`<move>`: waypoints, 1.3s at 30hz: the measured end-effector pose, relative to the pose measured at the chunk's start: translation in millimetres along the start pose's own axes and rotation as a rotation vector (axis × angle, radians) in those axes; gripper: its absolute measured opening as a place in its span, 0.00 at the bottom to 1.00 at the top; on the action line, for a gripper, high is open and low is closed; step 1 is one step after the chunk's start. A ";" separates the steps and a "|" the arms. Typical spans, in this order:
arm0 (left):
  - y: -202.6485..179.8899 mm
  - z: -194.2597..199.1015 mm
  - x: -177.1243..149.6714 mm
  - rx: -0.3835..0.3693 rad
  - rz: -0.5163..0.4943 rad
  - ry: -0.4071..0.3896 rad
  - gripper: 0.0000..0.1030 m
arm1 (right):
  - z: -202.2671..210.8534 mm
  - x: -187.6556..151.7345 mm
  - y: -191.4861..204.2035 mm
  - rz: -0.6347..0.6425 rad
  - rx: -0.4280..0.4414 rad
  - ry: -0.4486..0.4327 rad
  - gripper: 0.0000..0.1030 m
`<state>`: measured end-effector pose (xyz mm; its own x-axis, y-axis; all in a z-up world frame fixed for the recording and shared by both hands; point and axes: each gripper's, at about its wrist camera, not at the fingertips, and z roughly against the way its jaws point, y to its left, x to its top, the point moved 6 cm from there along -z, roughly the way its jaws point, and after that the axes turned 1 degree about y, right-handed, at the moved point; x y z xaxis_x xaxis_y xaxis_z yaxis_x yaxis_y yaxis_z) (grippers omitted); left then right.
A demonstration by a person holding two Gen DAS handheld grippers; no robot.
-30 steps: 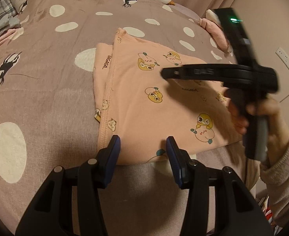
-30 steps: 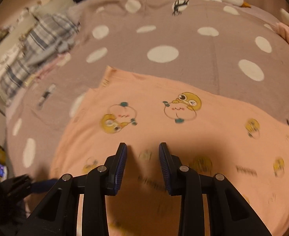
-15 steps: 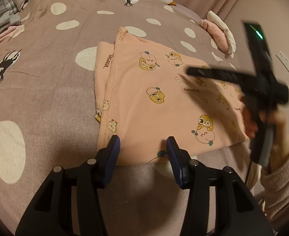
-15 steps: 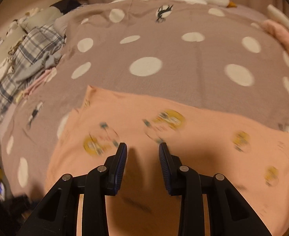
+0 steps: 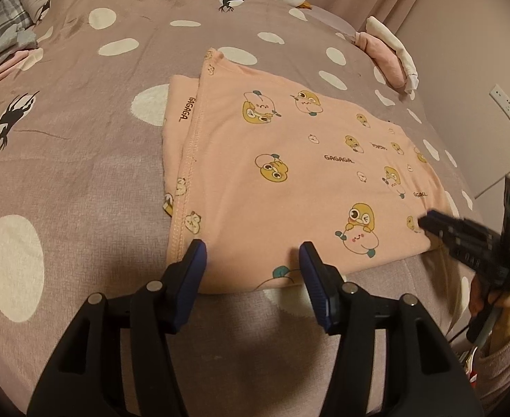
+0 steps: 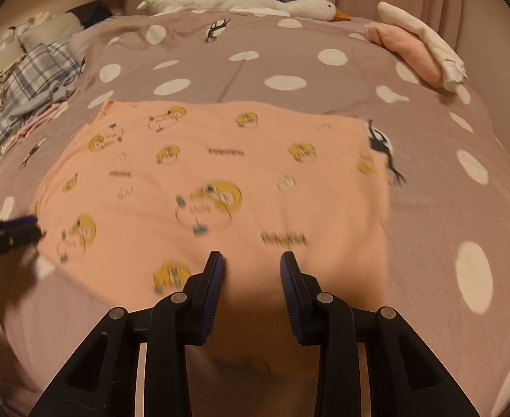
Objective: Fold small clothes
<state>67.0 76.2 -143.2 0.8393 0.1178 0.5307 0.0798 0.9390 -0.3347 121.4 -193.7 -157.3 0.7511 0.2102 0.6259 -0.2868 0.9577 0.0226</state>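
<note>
A folded peach garment (image 5: pixel 289 173) printed with yellow cartoon figures lies flat on the polka-dot bedspread (image 5: pixel 81 180). My left gripper (image 5: pixel 252 253) hovers at the garment's near edge. Its jaws are opening; the hem lies below the gap and the pads do not press on it. My right gripper (image 6: pixel 252 260) stands open over the near edge of the garment (image 6: pixel 220 160), with nothing pinched. In the left wrist view the right gripper (image 5: pixel 428 224) sits at the garment's near right corner, held by a hand in a pink sleeve. The left gripper (image 6: pixel 29 229) shows at the left edge of the right wrist view.
A white plush goose (image 6: pixel 255 0) lies along the far side of the bed. Folded pink and white clothes (image 6: pixel 414 52) are stacked at the far right. A heap of plaid clothes (image 6: pixel 29 83) sits at the left. A power strip (image 5: pixel 508 111) hangs on the wall.
The right gripper has swept from above the garment's middle to its near right corner. The left gripper has kept its place while its jaws have widened slightly.
</note>
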 end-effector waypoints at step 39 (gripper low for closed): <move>37.2 -22.6 56.9 -0.246 0.289 0.036 0.76 | 45.4 -17.4 -1.1 -0.121 0.073 -0.077 0.35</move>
<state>129.9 110.5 -143.0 0.8644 0.3504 0.3607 -0.0397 0.7626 -0.6457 81.7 -207.3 -132.8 0.7358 0.0759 0.6729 -0.2418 0.9576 0.1564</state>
